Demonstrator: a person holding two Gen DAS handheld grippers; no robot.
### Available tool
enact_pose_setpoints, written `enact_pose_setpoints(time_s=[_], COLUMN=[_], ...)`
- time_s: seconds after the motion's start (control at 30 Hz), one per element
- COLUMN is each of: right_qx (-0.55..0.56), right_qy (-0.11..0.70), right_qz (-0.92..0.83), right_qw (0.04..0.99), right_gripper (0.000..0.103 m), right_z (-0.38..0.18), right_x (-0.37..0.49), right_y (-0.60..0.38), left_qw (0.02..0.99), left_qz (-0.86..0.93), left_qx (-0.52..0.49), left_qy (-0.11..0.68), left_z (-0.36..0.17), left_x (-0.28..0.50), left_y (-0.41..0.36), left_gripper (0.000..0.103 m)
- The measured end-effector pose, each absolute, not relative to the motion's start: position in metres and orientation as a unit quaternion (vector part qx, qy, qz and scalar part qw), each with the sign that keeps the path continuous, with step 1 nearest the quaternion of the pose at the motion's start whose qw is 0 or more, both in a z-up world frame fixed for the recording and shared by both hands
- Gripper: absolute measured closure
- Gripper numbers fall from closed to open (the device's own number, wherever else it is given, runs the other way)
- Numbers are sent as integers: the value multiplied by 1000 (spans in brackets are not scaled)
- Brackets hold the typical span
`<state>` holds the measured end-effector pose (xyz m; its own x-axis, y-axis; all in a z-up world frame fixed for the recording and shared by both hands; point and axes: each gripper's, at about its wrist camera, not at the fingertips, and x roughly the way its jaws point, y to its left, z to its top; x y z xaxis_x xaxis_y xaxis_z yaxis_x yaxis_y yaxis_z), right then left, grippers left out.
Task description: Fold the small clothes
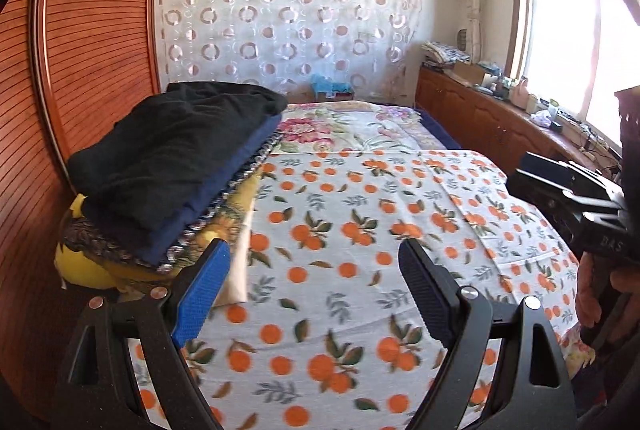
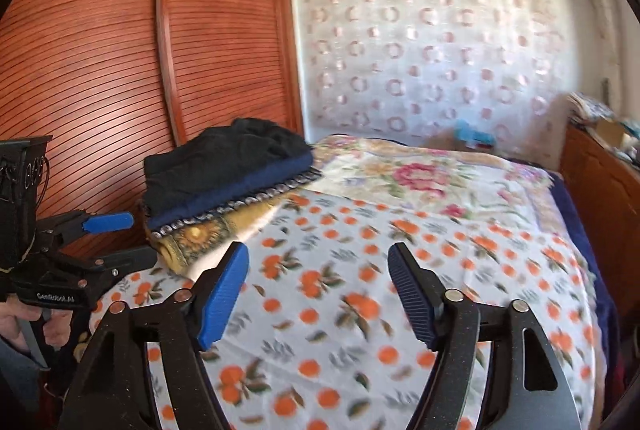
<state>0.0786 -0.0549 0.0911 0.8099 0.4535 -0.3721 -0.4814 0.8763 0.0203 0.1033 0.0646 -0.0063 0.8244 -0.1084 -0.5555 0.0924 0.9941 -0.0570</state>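
A stack of folded clothes lies at the bed's left edge: a black garment (image 1: pixel 176 138) on top, a navy one (image 1: pixel 224 174) under it, then a yellow patterned piece (image 1: pixel 224 226). The stack also shows in the right wrist view (image 2: pixel 228 158). My left gripper (image 1: pixel 316 270) is open and empty, held above the orange-print sheet (image 1: pixel 340 230) just right of the stack. My right gripper (image 2: pixel 318 270) is open and empty above the same sheet (image 2: pixel 340 290). The right gripper's body shows at the right edge of the left wrist view (image 1: pixel 580 190); the left gripper shows at the left of the right wrist view (image 2: pixel 100 226).
A wooden slatted wardrobe (image 1: pixel 88 50) stands close along the bed's left side. A floral sheet (image 1: pixel 360 126) covers the far half of the bed. A low wooden cabinet (image 1: pixel 480 118) with clutter runs along the right under the window. A curtain (image 1: pixel 280 22) hangs behind.
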Motion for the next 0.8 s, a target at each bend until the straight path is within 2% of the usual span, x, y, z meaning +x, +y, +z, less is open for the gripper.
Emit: enact_pose_setpoints(time_s=[0.2,0.47,0.8], right_qx=[-29,-6,6], right_qy=[181,180,153], right_qz=[188,144,137], right_qw=[965,973,979], right_gripper=[21,21,21], right_z=[94,104,113], right_x=[45,4,-26], right_y=[-87,-116,-123], left_qw=[957,958,966], left_qz=[-61,-77,-103], left_qx=[-14,-2,13], left_qy=[284,275,237], left_z=[-4,5,44], left_x=[101,89,63], left_y=[32,-8,-25], left_gripper=[17,17,17])
